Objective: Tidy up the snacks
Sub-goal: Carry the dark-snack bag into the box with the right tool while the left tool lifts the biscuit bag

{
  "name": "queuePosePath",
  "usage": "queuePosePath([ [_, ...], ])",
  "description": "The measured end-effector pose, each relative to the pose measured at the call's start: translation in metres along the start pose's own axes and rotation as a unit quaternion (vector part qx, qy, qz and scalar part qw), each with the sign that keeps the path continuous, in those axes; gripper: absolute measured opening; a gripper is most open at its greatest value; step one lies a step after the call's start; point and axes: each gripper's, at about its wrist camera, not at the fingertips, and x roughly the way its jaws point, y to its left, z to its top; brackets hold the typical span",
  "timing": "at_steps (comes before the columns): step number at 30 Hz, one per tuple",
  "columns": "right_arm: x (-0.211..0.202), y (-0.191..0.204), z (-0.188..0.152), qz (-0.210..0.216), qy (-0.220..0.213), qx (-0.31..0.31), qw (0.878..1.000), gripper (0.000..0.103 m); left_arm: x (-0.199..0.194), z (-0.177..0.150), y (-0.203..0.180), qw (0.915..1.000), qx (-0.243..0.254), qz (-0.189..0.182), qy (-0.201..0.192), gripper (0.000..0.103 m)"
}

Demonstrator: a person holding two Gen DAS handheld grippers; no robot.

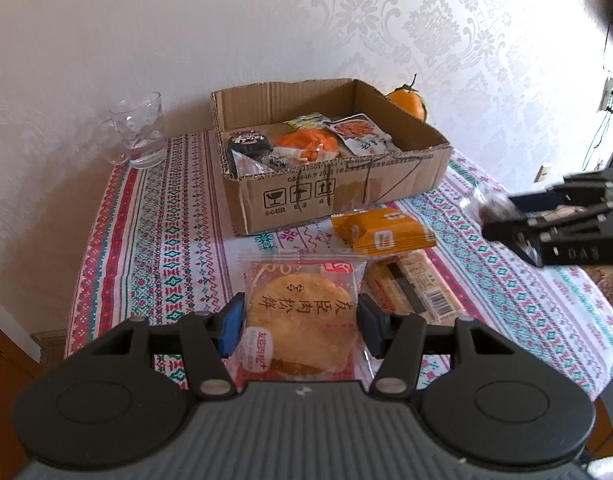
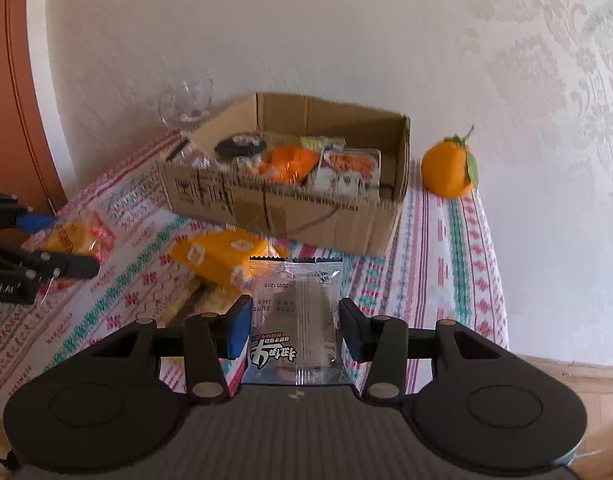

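Note:
My left gripper [image 1: 300, 326] is shut on a clear packet holding a round golden pastry [image 1: 300, 318], lifted above the patterned tablecloth [image 1: 162, 240]. My right gripper [image 2: 294, 328] is shut on a clear packet with a dark cake [image 2: 296, 320] and printed lettering. Ahead of both stands an open cardboard box [image 1: 330, 188] with several snack packets inside. An orange-yellow packet [image 1: 382, 232] and a long pale bar packet [image 1: 414, 292] lie on the cloth in front of the box. In the left wrist view the right gripper [image 1: 506, 220] shows at the right edge; in the right wrist view the left gripper [image 2: 66, 244] shows at the left edge.
A clear glass mug [image 1: 136, 132] stands at the back left by the wall. An orange with a leaf [image 2: 448, 168] sits to the right of the box [image 2: 290, 208]. The table ends close on the right and left sides, with patterned wallpaper behind.

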Motion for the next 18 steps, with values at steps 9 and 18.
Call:
queuePosePath([
  [9,0.007,-0.008,0.056,0.003,-0.04,-0.038,0.998,0.052,-0.013,0.006,0.003,0.9997,-0.009,-0.019,-0.011,0.057],
  [18,0.057,-0.008,0.105,0.011,-0.046,-0.05,0.998,0.052,-0.011,0.01,0.008,0.9993,-0.026,-0.02,-0.018,0.057],
])
